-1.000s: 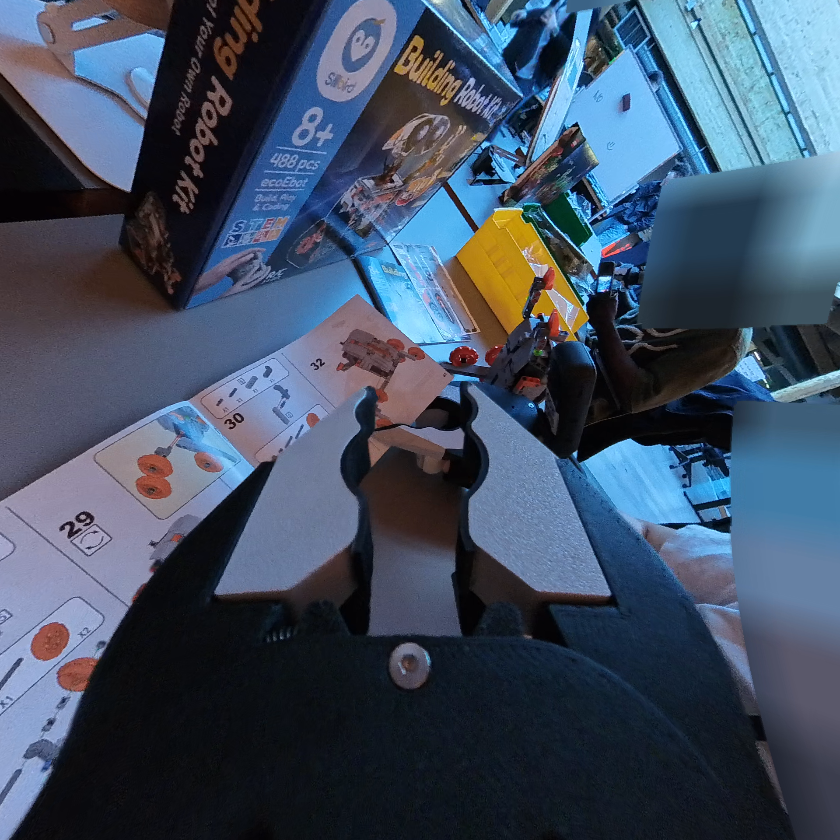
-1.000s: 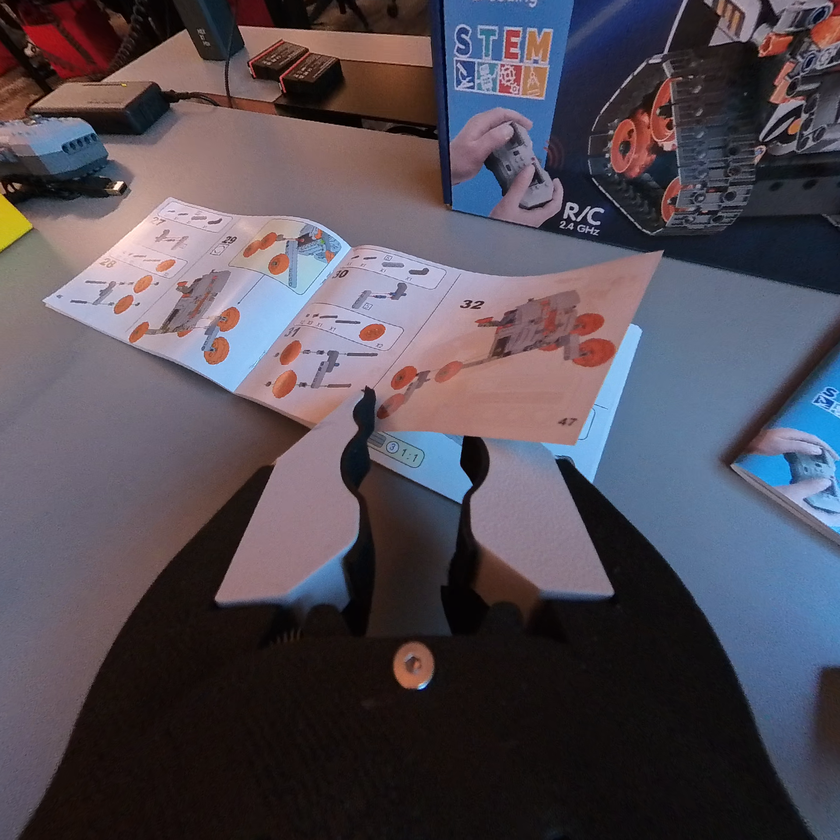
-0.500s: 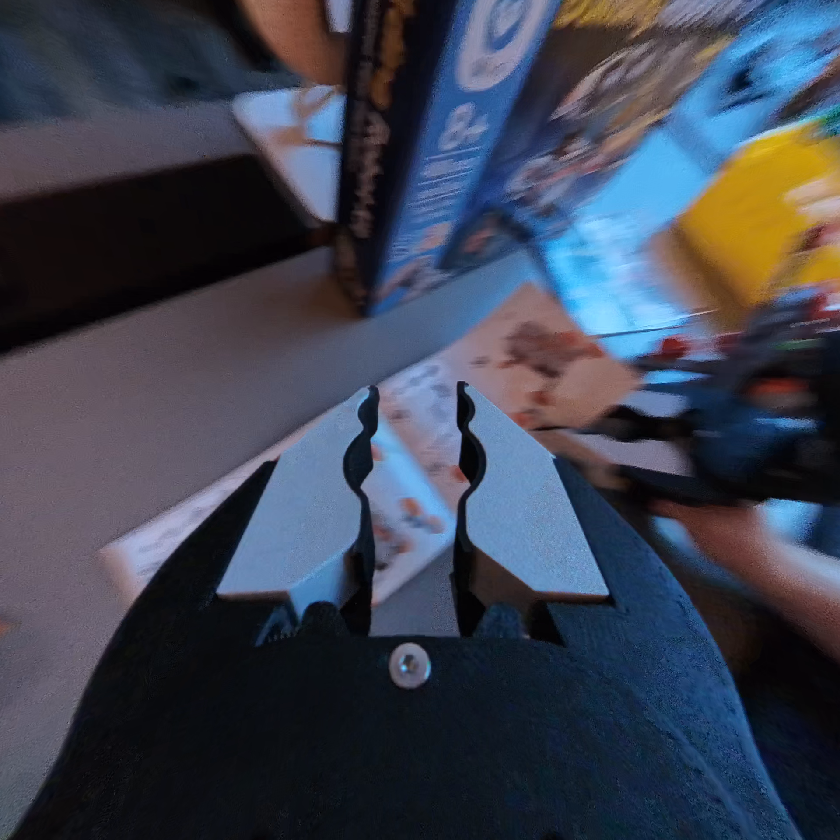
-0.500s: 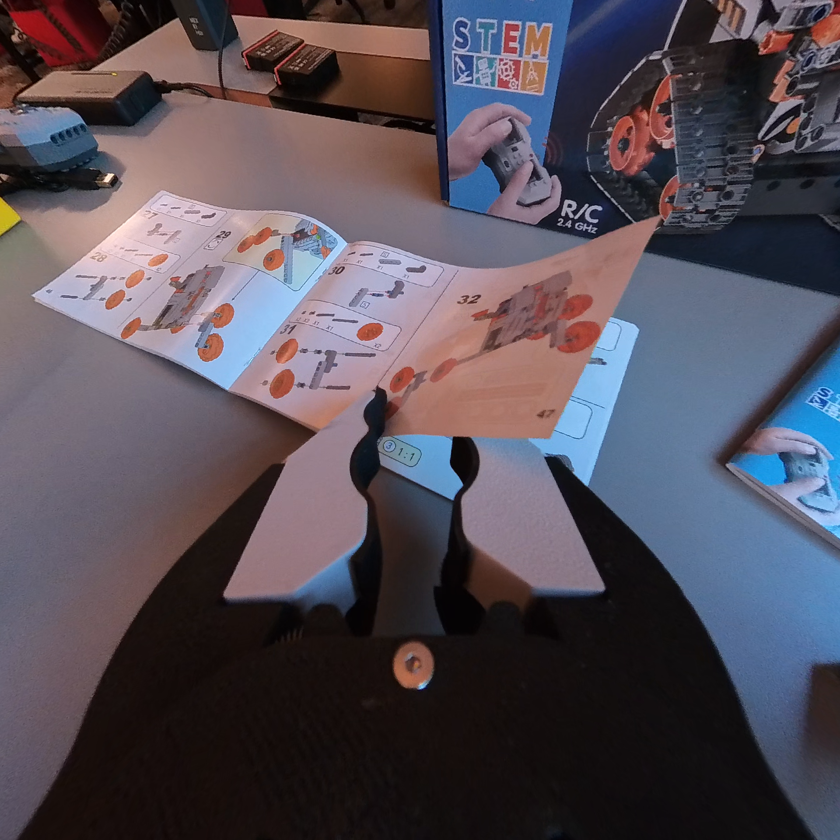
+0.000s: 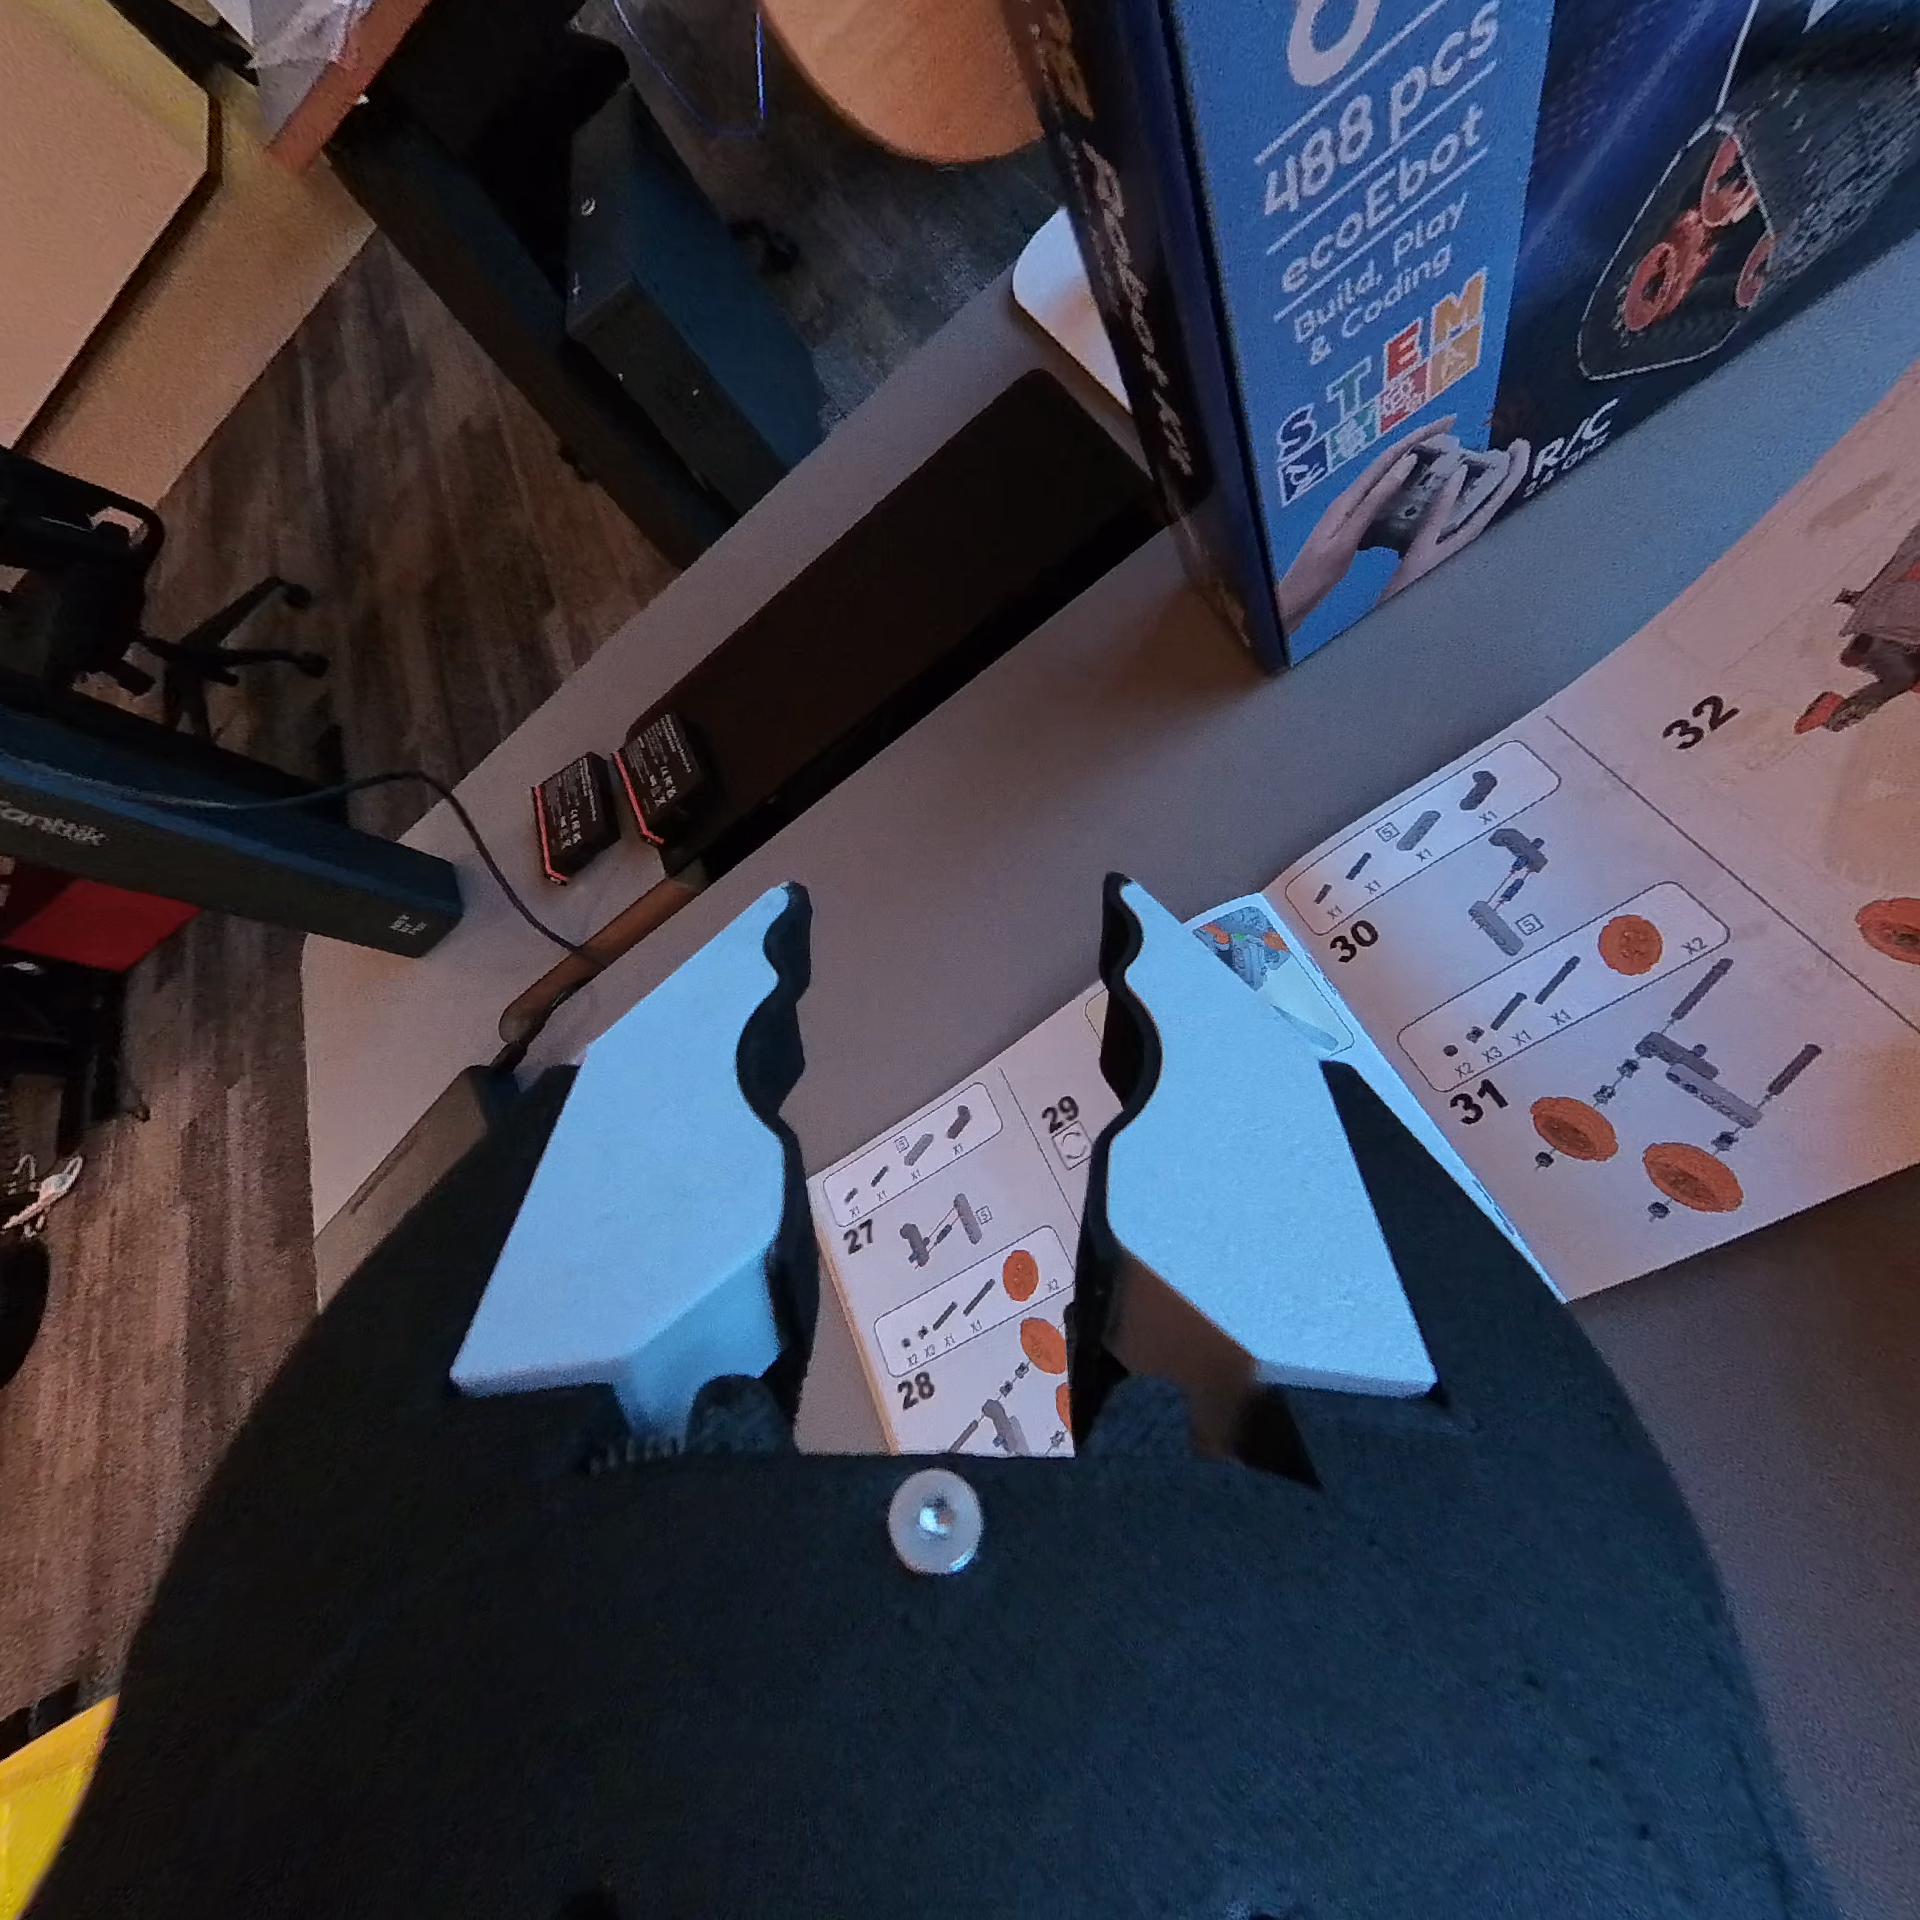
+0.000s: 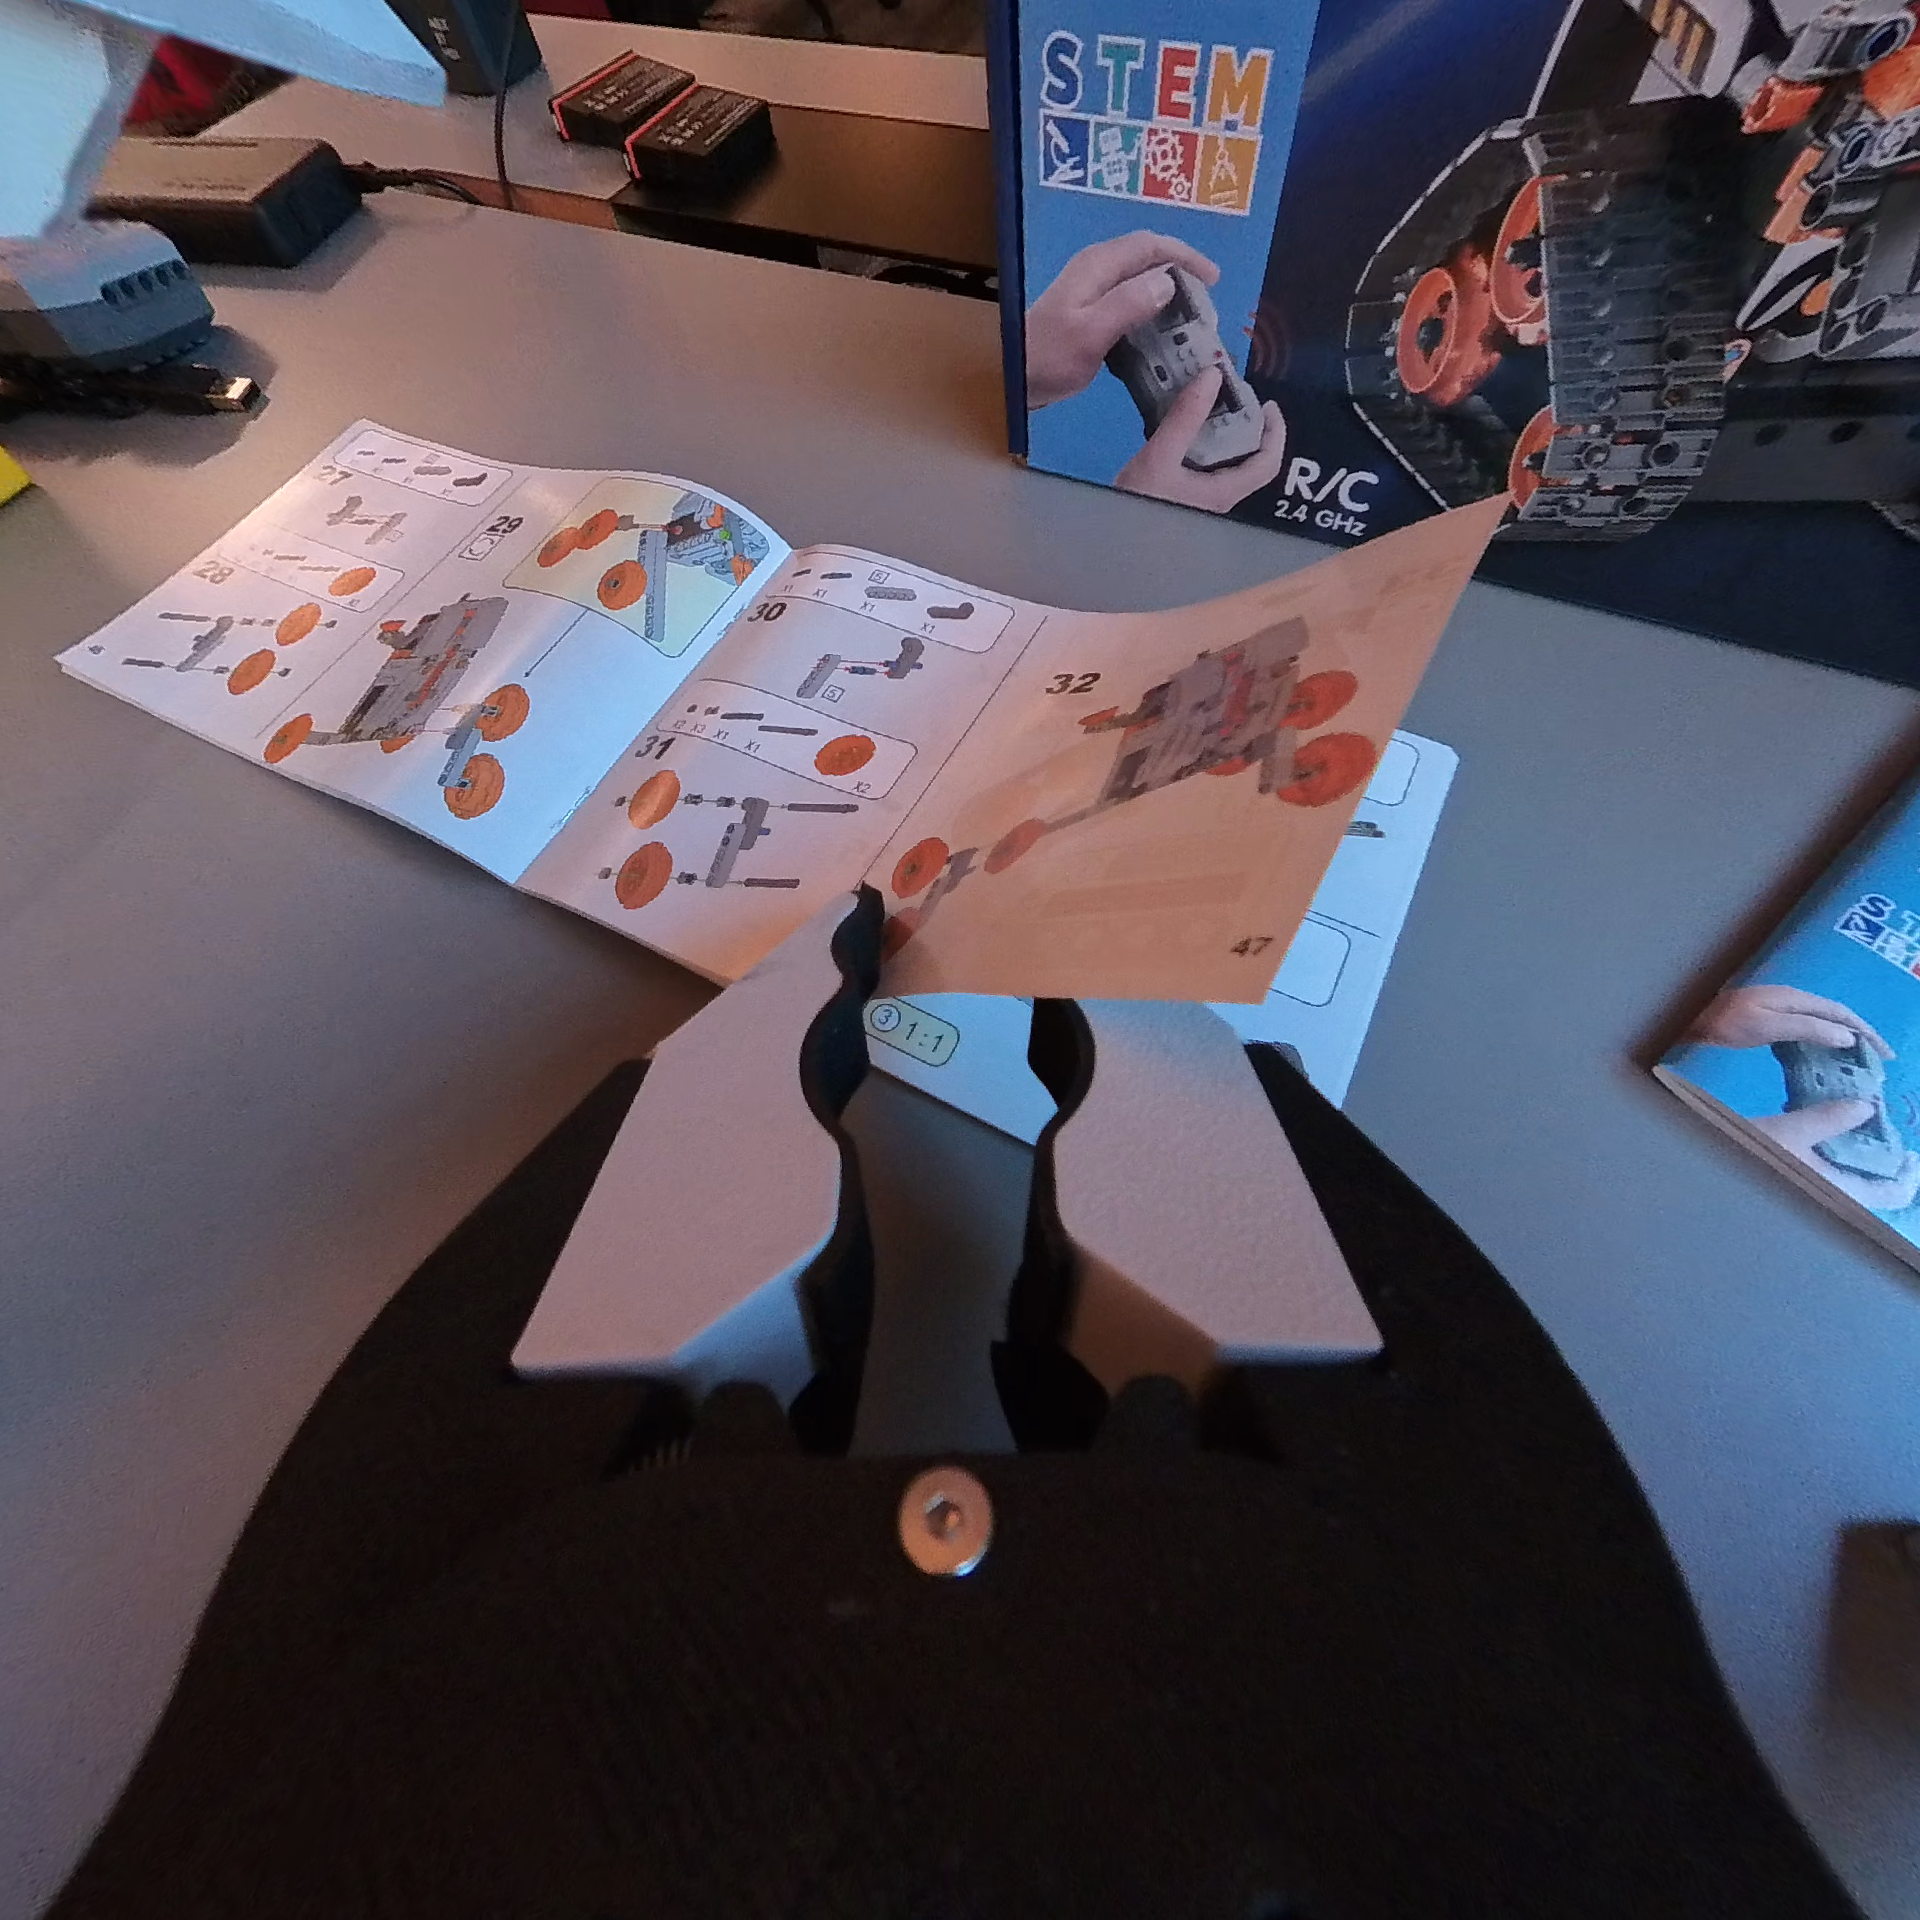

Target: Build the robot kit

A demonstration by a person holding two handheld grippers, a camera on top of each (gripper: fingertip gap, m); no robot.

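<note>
An open instruction booklet (image 5: 1558,987) lies on the grey table (image 5: 987,727). My left gripper (image 5: 954,904) is open and empty and hovers over the booklet's left page, close to the table's far edge. In the right wrist view the booklet (image 6: 468,644) lies ahead, and its right-hand page (image 6: 1195,779) curls up off the pages below. My right gripper (image 6: 956,956) is at that page's near edge. The jaws stand apart. The left fingertip (image 6: 860,914) touches the page's lower corner, and the page covers the right fingertip. The lifted page also shows in the left wrist view (image 5: 1766,623).
A tall blue kit box (image 6: 1143,260) stands behind the booklet and also shows in the left wrist view (image 5: 1351,312). A second booklet (image 6: 1818,1060) lies at the right. Two black battery packs (image 5: 623,800), a black adapter (image 6: 229,187) and a grey cabled block (image 6: 104,301) sit at the left. Floor lies beyond the table edge (image 5: 260,520).
My left gripper swung left, from facing the right side of the booklet to over its left page, and its jaws opened wider. My right gripper's jaws narrowed slightly and the page rose higher.
</note>
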